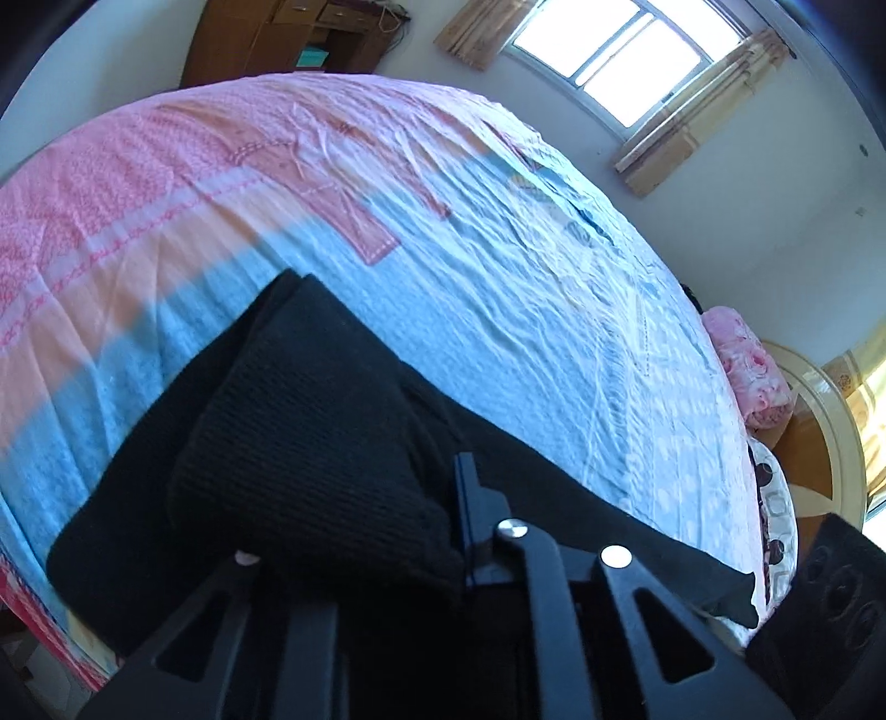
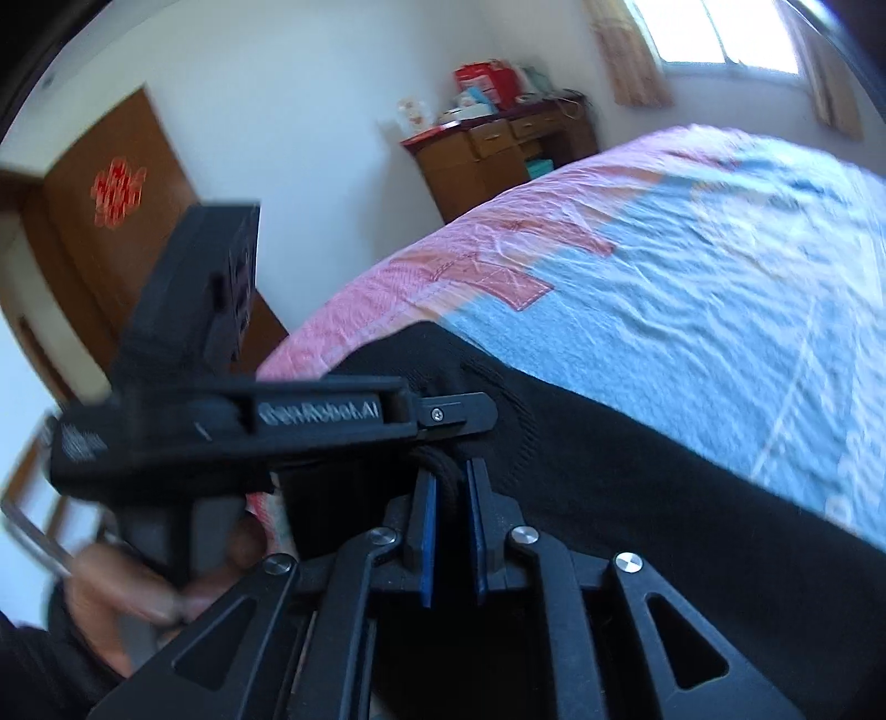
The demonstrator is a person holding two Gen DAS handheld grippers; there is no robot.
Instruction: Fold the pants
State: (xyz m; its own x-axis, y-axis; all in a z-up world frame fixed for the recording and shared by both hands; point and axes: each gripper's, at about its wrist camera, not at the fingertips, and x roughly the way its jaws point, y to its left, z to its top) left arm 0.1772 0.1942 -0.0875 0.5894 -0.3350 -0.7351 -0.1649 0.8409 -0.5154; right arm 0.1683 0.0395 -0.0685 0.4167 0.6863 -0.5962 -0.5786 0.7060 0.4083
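Matt black knit pants [image 1: 310,421], creased cotton bedsheet [image 1: 498,288]

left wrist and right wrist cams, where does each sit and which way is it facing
Left wrist: on the left gripper, angled down across the bed toward the window; black pants drape its fingers.
Right wrist: on the right gripper, facing the door and dresser; left gripper and a hand show.
Shared: pants, bed, dresser, window.

Pants [image 1: 310,421] black, ribbed knit. Bedsheet [image 1: 498,288] light blue with pink and peach patchwork blocks, stitched outlines. Gripper pads [image 2: 427,531] blue on black frames. Cabinet [image 2: 498,160] brown wood. Door [image 2: 111,221] brown, red emblem. Curtains [image 1: 698,138] tan.
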